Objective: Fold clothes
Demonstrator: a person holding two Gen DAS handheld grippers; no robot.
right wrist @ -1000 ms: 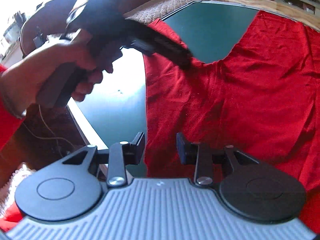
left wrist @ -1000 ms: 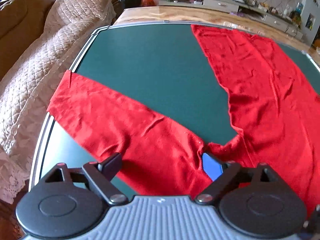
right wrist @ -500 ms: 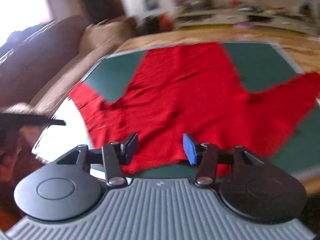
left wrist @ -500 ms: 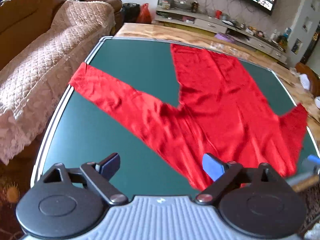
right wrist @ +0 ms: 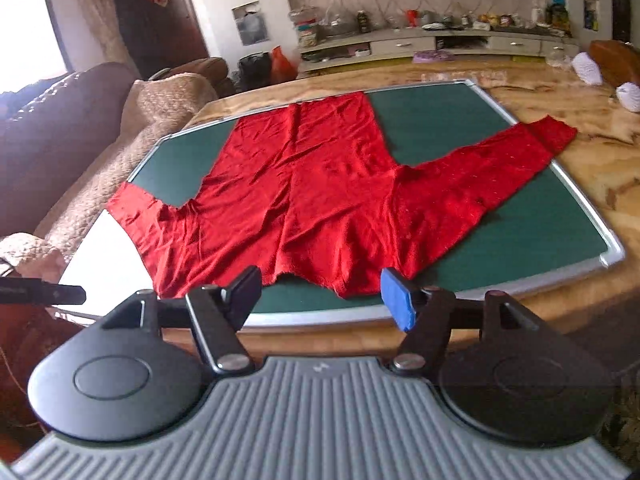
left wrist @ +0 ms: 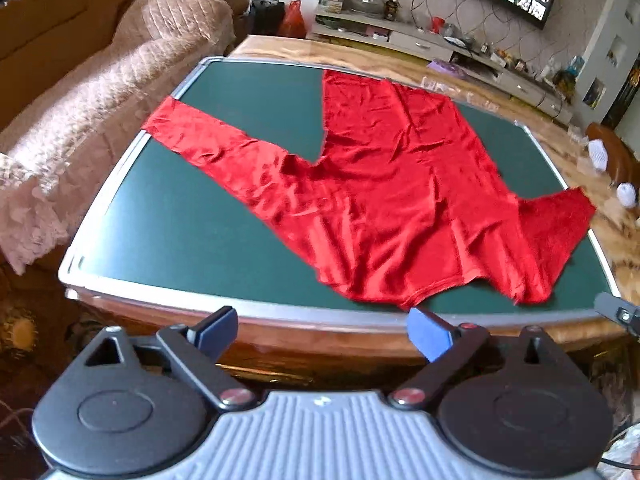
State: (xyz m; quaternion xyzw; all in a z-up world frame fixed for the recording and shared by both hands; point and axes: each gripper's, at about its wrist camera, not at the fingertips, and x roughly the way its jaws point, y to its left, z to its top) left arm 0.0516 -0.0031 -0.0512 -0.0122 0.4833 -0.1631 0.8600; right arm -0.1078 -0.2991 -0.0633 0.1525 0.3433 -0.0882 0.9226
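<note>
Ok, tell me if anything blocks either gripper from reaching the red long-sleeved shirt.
Nothing visible does. The red long-sleeved shirt lies flat on the green mat, uncovered; the left gripper and right gripper are open before its near edge.

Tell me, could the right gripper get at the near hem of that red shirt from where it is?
Probably yes. The right gripper is open and holds nothing, and the red shirt lies flat on the green mat with its near hem just ahead of the fingers, nothing between.

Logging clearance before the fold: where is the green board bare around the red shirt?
Bare green board: near-left corner below the left sleeve, the wedge between that sleeve and the shirt body, and the far right above the right sleeve. The middle is covered.
</note>
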